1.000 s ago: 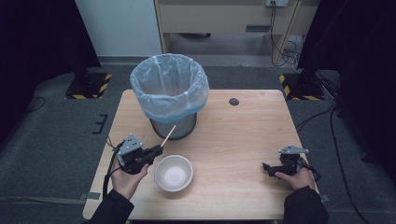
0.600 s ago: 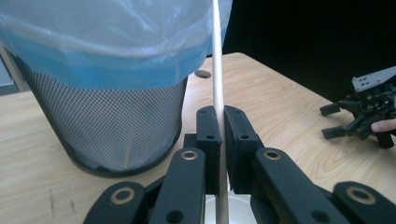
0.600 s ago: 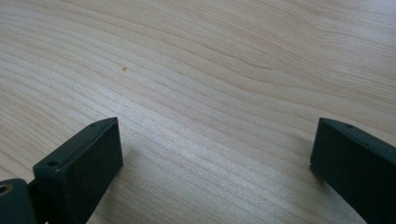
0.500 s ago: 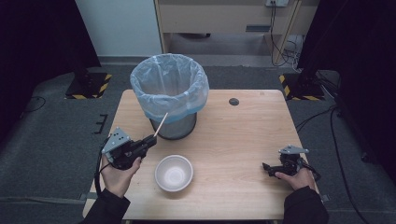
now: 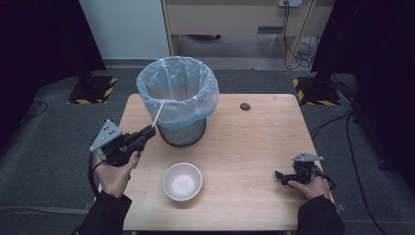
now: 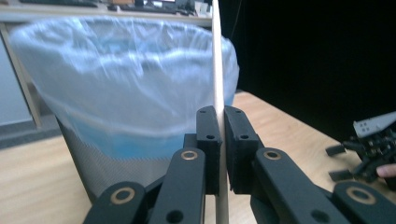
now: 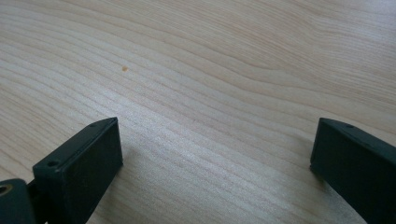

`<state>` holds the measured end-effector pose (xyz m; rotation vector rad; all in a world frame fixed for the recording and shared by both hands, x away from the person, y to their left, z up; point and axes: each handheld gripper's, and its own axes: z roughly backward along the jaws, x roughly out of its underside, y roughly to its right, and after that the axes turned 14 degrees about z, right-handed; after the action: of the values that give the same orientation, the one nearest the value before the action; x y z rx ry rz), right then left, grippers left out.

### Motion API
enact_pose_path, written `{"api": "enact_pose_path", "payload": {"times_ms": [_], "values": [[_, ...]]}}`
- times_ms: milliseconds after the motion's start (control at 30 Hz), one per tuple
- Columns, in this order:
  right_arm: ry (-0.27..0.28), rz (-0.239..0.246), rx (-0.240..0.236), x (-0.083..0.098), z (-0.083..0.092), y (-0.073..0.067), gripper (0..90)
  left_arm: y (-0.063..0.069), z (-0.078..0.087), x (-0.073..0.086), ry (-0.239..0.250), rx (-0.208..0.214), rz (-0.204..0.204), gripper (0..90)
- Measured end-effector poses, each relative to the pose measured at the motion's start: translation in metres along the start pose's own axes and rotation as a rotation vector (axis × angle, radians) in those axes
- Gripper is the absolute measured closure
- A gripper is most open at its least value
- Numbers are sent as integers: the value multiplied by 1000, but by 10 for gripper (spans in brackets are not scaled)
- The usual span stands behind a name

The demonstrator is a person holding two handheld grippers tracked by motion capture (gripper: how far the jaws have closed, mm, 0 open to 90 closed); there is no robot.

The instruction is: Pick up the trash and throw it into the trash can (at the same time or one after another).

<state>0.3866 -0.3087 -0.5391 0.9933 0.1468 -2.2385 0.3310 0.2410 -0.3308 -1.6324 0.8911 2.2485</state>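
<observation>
My left gripper (image 5: pixel 148 131) is shut on a thin wooden stick (image 5: pixel 157 113), held above the table's left side beside the bin (image 5: pixel 177 95). The stick's far end leans against the bin's blue-lined rim. In the left gripper view the stick (image 6: pixel 218 70) runs straight up between the pressed jaws of that gripper (image 6: pixel 221 135), with the bin (image 6: pixel 126 88) close behind. A white bowl (image 5: pixel 182 180) sits on the table near its front, right of my left hand. My right gripper (image 5: pixel 281 177) rests low at the table's right front, jaws wide apart over bare wood (image 7: pixel 210 140).
The wooden table (image 5: pixel 254 142) stands on grey floor. A small dark round disc (image 5: pixel 245 106) lies at the back right of the tabletop. Cables trail on the floor at the right. In the left gripper view the right gripper (image 6: pixel 369 149) appears far off.
My left gripper has risen and drawn left with the stick, away from the bowl; the stick's tip now reaches the bin's rim. The right hand has stayed put.
</observation>
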Motion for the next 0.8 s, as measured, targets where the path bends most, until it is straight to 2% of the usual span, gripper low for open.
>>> {"api": "enact_pose_path", "payload": {"times_ms": [333, 800], "values": [[-2, 0, -1, 0, 0, 0, 24, 4, -13, -28, 41, 12, -9, 851], [-2, 0, -2, 0, 0, 0, 22, 3, -29, -64, 93, -34, -39, 851]]}}
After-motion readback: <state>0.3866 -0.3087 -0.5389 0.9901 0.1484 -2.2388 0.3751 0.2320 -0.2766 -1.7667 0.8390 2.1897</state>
